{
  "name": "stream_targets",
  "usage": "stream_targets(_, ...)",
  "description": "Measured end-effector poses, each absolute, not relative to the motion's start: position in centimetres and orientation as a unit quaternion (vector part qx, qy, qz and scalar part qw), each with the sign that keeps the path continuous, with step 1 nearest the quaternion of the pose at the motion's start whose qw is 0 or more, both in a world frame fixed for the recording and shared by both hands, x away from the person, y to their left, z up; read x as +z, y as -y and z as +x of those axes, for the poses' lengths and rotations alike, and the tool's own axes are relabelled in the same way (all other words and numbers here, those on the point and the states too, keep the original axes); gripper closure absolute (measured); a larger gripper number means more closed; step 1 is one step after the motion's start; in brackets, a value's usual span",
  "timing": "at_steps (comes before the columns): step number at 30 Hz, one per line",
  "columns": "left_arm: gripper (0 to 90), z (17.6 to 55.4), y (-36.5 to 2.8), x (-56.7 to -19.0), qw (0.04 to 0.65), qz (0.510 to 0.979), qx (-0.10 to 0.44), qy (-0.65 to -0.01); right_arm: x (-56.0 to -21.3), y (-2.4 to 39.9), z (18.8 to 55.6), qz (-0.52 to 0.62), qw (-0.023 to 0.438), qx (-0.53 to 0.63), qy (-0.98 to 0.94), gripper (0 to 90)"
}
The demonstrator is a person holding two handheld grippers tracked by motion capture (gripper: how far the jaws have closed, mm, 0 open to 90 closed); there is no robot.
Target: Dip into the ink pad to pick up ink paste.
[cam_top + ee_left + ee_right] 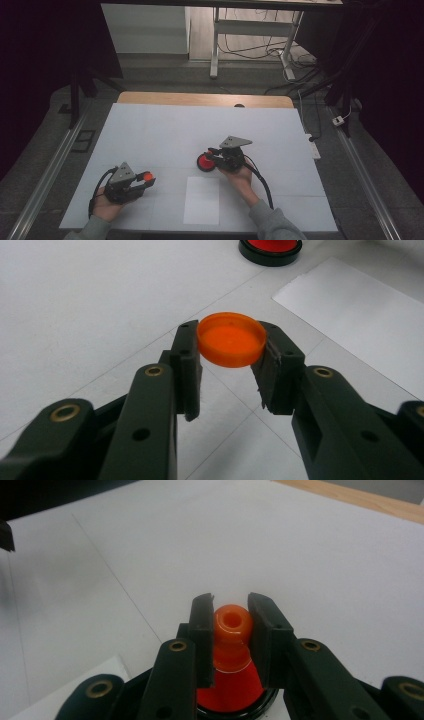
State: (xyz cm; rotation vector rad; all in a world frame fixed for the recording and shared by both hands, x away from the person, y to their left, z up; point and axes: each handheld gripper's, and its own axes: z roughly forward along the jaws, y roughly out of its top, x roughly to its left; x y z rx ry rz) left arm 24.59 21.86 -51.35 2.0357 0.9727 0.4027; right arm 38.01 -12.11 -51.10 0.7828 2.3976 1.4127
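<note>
Left gripper [231,365] clamped on orange cap [231,339] above white table [165,130]; right gripper [230,625] clamped on neck of orange-red bottle [231,625].

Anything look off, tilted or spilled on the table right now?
Nothing stands out. The left tool holds the orange cap level, the right tool clamps the neck of the red bottle, which stands upright. No spill shows on the white table.

Cap [146,176] left of bottle [204,162]
</note>
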Motion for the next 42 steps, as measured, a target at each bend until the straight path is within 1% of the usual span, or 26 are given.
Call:
stream_targets(8, 64.7, 24.6, -21.9, -51.4, 0.412, 0.81, 0.161, -0.386, -52.1, 11.6, 38.2, 0.266, 0.123, 0.459, -0.839, 72.6)
stream_targets(16, 64.7, 24.6, -21.9, -51.4, 0.412, 0.81, 0.161, -0.386, -52.4, 11.4, 38.2, 0.264, 0.127, 0.455, -0.841, 72.7)
stream_targets(20, 64.7, 24.6, -21.8, -51.4, 0.411, 0.81, 0.16, -0.386, -52.5, 11.3, 38.0, 0.257, 0.139, 0.452, -0.843, 72.8)
stream_targets(42, 64.7, 24.5, -21.7, -51.3, 0.411, 0.81, 0.161, -0.386, -53.3, 11.7, 37.7, 0.255, 0.145, 0.477, -0.829, 73.0)
